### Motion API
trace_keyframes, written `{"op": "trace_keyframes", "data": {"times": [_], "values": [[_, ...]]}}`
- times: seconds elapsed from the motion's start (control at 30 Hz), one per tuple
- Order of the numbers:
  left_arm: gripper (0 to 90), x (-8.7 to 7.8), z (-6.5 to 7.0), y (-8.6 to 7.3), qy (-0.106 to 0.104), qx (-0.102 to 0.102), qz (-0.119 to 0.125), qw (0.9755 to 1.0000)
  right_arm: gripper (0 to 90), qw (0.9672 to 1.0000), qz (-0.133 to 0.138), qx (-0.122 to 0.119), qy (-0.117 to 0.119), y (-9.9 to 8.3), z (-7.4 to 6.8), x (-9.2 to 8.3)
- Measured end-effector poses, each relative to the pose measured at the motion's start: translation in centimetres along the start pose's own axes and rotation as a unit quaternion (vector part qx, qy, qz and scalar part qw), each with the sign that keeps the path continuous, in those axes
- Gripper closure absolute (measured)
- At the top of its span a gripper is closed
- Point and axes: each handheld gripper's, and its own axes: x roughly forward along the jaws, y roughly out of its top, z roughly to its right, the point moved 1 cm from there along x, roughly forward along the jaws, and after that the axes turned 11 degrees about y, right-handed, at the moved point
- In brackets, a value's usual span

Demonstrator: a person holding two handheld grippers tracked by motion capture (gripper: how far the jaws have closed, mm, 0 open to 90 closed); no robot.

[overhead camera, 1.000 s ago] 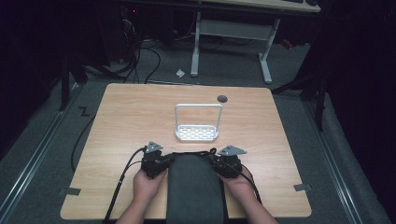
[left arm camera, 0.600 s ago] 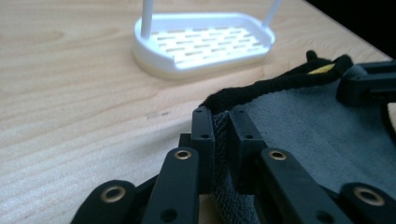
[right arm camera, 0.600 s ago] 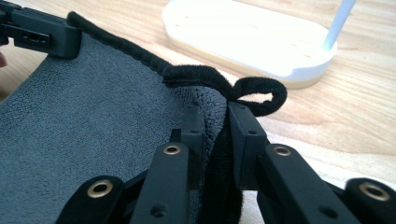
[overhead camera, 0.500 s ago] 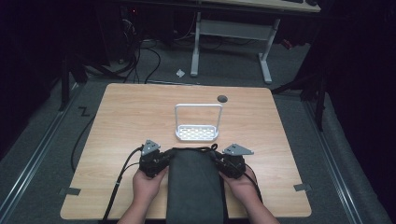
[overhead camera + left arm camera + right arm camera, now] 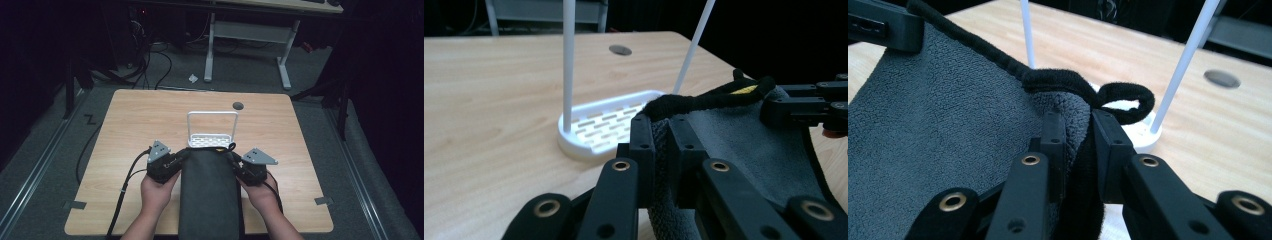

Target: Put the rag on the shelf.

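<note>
Pinching the two far corners of a dark grey towel (image 5: 209, 192), both grippers hold it stretched flat between them over the near half of the wooden table (image 5: 130, 120). In the high view the left gripper (image 5: 179, 159) sits at about 9 o'clock of the towel's far edge and the right gripper (image 5: 234, 161) at about 3 o'clock, each in a hand that comes up from 6 o'clock. The towel runs from that held edge back toward 6 o'clock, past the table's near edge, between the forearms.

In the left gripper view the black jaws are pressed onto a bunched fold of the towel (image 5: 744, 145), with its black hem rising just above the jaw tips and running off toward 3 o'clock, where the right gripper (image 5: 809, 105) clamps the far corner. In the right gripper view the jaws likewise squeeze a thick fold of the towel (image 5: 943, 130); a small hem loop (image 5: 1128, 100) curls out above the tips at about 1 o'clock.

A white rack (image 5: 212, 131), a perforated tray with a tall wire hoop standing on it, rests on the table just beyond the towel's far edge, at 12 o'clock from it. In the left gripper view the rack (image 5: 599, 127) lies just behind the jaw tips, its two thin uprights rising out of frame. A round grommet (image 5: 238, 105) sits in the tabletop farther off, at about 1 o'clock of the rack.
</note>
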Motion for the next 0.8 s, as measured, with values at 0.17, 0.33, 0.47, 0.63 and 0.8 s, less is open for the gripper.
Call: {"op": "trace_keyframes", "data": {"times": [0.17, 0.33, 0.47, 0.63, 0.8], "values": [[82.7, -0.2, 0.1, 1.5, 0.0, 0.005, 0.014, 0.9999, 77.8, 0.9997, 0.019, -0.012, -0.005, 1.4, 0.1, -0.7], [82.7, -0.7, 0.2, 3.1, 0.005, 0.008, 0.032, 0.9995, 77.5, 0.9993, 0.035, -0.015, -0.003, 2.7, 0.2, -1.2], [82.8, -1.2, 0.2, 4.4, 0.008, 0.011, 0.047, 0.9988, 77.5, 0.9986, 0.048, -0.021, -0.005, 3.8, 0.1, -1.5], [82.9, -1.8, 0.4, 6.1, 0.011, 0.018, 0.067, 0.9975, 77.5, 0.9971, 0.07, -0.028, -0.009, 5.2, 0.1, -2.1], [82.9, -2.4, 0.5, 7.4, 0.012, 0.023, 0.086, 0.996, 77.5, 0.9956, 0.087, -0.033, -0.013, 6.6, 0.1, -2.6]]}}
